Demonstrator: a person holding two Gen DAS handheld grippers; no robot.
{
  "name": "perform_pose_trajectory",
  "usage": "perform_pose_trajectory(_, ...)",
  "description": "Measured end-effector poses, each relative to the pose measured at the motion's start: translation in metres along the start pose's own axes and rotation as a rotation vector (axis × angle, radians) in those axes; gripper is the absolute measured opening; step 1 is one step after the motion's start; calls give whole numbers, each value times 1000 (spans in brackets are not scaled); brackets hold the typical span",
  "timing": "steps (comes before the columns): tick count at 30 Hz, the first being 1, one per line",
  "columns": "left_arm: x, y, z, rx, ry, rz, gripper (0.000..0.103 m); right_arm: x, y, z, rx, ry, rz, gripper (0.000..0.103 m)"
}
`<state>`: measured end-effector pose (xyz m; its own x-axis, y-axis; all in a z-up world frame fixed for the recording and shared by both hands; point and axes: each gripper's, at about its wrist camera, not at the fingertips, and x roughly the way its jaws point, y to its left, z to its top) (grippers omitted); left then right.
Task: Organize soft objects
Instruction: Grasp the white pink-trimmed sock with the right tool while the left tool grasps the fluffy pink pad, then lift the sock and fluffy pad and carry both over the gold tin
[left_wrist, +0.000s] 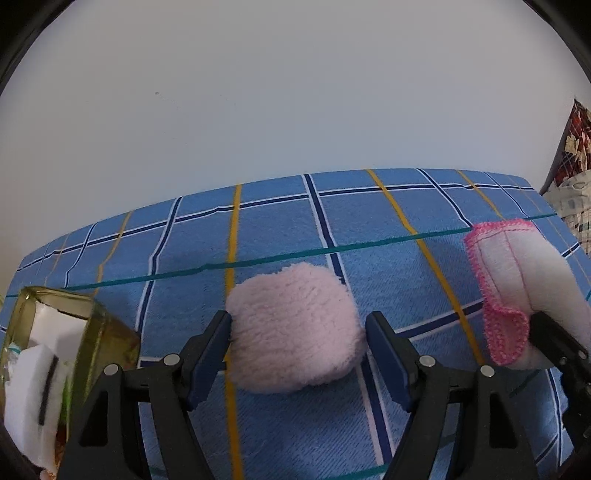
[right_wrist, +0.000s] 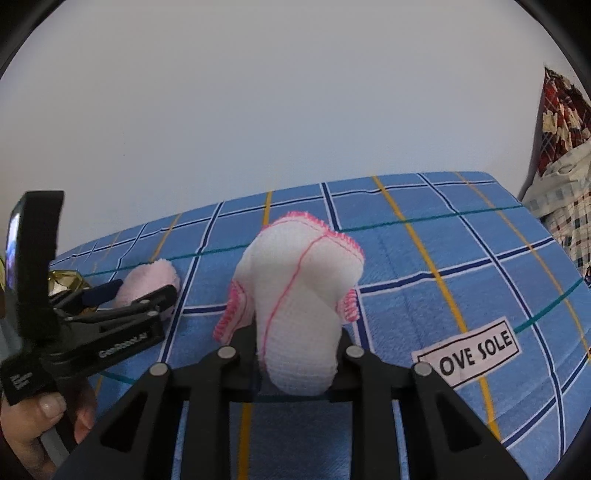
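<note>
The pink fluffy puff sits between the left gripper fingers, both pads pressed into its sides, so that tong is closed on it, held a little above the blue checked tablecloth toward its near edge. Just to its right, the white cloth with pink stitched trim is bunched up and pinched in the right gripper, jaws closed tightly on the fold. Both things are squashy, and I'd guess either could creep out of the pads if the squeeze slackens, the puff especially since it is round. A loose flap of the cloth hangs free and might snag. At the tablecloth's left edge stands a glass jar with white pieces inside; a careless swing of the left tong could knock it.
</note>
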<state>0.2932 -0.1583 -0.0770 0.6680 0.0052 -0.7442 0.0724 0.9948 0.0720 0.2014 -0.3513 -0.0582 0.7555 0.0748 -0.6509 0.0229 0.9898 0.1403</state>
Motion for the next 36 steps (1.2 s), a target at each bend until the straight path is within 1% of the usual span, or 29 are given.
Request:
perform_pose_trajectory(3,8,0,0,7,29,-3,76,-4,3,4,-18,-12,-10,23)
perform_pose_trajectory(4,7,2,1,-4,23,-7,72,-5,4,3,-24,-17,-12,23)
perform_pose_trajectory(5,7,4,1,-7,19,-8,60,-3,5,4,-31,-22,-15,23)
perform_pose_trajectory(6,6,4,1,1,14,0,55,-5,7,4,-38,-27,-17,23)
perform_pose_trajectory(8,3,4,0,9,-1,-1,42,-5,9,3,-49,-41,-19,23)
perform_pose_trajectory(11,-2,6,-4,10,-15,-4,35,-11,12,2,-59,-72,-22,23)
perform_pose_trajectory(15,-13,8,-13,13,-39,-13,32,-17,16,1,-71,-109,-25,23)
perform_pose_trajectory(21,-44,16,-31,24,-107,-8,31,-33,21,-5,-51,-178,24,23)
perform_pose_trajectory(28,-78,18,-52,50,-177,-5,31,-38,30,-8,-69,-197,28,23)
perform_pose_trajectory(32,-89,22,-64,47,-193,-11,31,-41,41,-12,-93,-202,15,23)
perform_pose_trajectory(36,-92,25,-68,35,-208,-18,30,-45,53,-17,-129,-217,-8,23)
